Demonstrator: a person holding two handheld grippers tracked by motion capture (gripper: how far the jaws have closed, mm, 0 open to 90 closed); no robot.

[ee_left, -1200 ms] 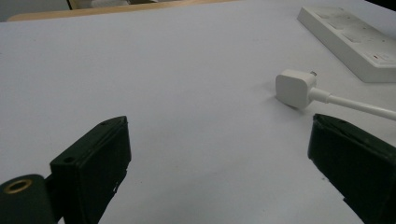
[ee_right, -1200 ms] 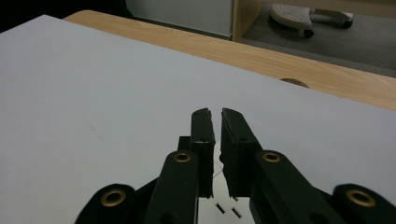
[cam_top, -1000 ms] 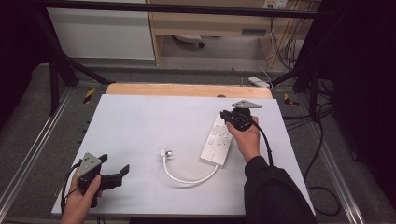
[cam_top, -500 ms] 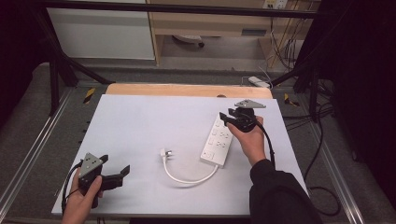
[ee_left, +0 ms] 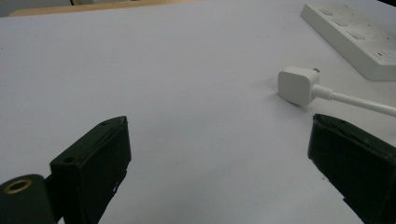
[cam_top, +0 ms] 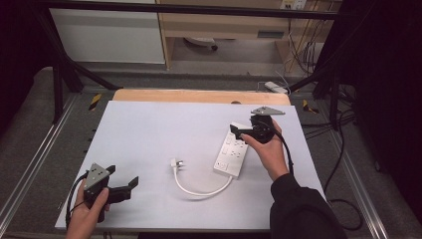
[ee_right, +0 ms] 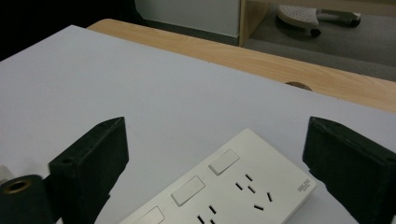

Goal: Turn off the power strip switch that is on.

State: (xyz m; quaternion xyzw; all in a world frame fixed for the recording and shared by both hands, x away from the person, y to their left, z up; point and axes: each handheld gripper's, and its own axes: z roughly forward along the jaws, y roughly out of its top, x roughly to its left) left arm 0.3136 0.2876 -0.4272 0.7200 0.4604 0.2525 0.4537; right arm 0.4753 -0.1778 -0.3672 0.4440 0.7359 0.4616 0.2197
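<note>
A white power strip [cam_top: 231, 153] lies flat on the white table top [cam_top: 164, 129], right of centre. Its white cable [cam_top: 199, 190] loops toward me and ends in a white plug [cam_top: 174, 163] lying on the table. My right gripper [cam_top: 239, 131] hovers just above the strip's far end. Its jaws have just been opening and stand wide, with the strip [ee_right: 224, 191] below them and untouched. My left gripper [cam_top: 122, 175] rests at the near left, open and holding nothing. In the left gripper view the plug [ee_left: 296, 85] lies just beyond the gripper [ee_left: 219, 123], and the strip [ee_left: 355, 35] farther off.
A bare wooden strip [cam_top: 199, 96] borders the table's far edge. Metal frame rails [cam_top: 30, 169] run along both sides. On the floor behind lie another white power strip [cam_top: 275, 87] and cables [cam_top: 343, 129]. The table's left half [cam_top: 139, 134] offers free room.
My right hand has lifted slightly off the strip's far end and its jaws have spread. The strip, cable and plug lie as before, and the left gripper has kept still.
</note>
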